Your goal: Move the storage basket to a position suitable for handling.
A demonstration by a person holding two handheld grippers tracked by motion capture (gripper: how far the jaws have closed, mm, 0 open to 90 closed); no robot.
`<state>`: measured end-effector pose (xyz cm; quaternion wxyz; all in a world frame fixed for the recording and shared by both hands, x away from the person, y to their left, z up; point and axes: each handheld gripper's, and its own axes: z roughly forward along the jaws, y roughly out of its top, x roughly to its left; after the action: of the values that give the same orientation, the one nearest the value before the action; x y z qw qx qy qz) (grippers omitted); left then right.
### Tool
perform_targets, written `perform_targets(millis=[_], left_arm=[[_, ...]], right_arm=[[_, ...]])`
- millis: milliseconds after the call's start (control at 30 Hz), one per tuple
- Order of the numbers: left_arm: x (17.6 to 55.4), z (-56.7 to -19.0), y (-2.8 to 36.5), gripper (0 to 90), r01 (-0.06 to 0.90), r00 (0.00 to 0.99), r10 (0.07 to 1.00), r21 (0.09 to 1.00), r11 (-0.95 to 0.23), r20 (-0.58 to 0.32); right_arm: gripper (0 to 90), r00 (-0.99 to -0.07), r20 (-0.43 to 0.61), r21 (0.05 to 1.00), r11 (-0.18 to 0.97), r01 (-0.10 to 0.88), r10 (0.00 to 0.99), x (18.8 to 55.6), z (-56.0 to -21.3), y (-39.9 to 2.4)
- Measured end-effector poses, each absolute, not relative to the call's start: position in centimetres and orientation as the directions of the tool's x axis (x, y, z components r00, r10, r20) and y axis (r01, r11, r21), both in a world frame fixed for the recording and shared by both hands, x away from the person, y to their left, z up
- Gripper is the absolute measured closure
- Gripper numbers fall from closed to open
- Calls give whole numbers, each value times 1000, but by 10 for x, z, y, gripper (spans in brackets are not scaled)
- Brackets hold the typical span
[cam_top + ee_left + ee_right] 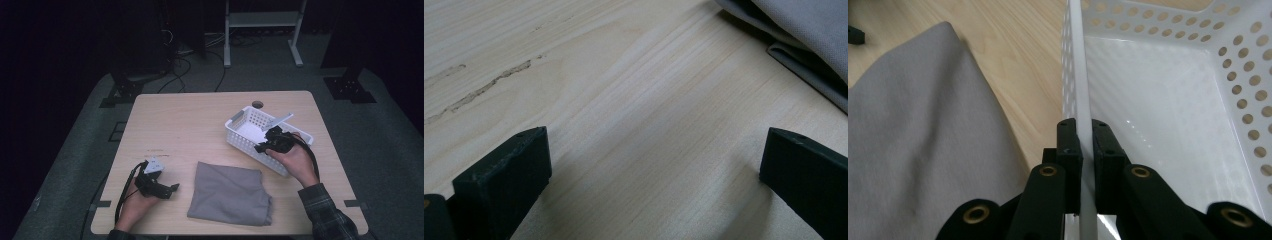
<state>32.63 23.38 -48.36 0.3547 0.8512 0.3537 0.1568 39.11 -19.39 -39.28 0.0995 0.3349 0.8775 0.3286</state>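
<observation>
A white perforated basket (239, 131) sits on the wooden table right of centre, and my right gripper (263, 146) is shut on its near long rim. Seen from the right gripper view, the two black jaws clamp the thin white rim (1079, 75) from both sides, with the gripper (1086, 136) straddling it. A folded grey cloth (227, 193) lies flat at the table's front middle, its edge showing at the left of the right gripper view (913, 140). My left gripper (173, 188) rests open on the table left of the cloth, its jaws wide apart over bare wood (654, 145), nothing between them.
The cloth's folded corner (804, 35) lies just beyond the left gripper's jaws. A round cable hole (257, 104) sits near the table's far edge. Beyond the table stand a white frame (262, 25), cables and dark stands on grey floor.
</observation>
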Motion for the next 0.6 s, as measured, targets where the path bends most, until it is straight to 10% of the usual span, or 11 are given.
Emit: perform_targets(millis=[600], left_arm=[[326,-484,234,0,491,700,714,715,-498,17]], right_arm=[[842,-698,59,634,514,578,714,363,-404,-239]])
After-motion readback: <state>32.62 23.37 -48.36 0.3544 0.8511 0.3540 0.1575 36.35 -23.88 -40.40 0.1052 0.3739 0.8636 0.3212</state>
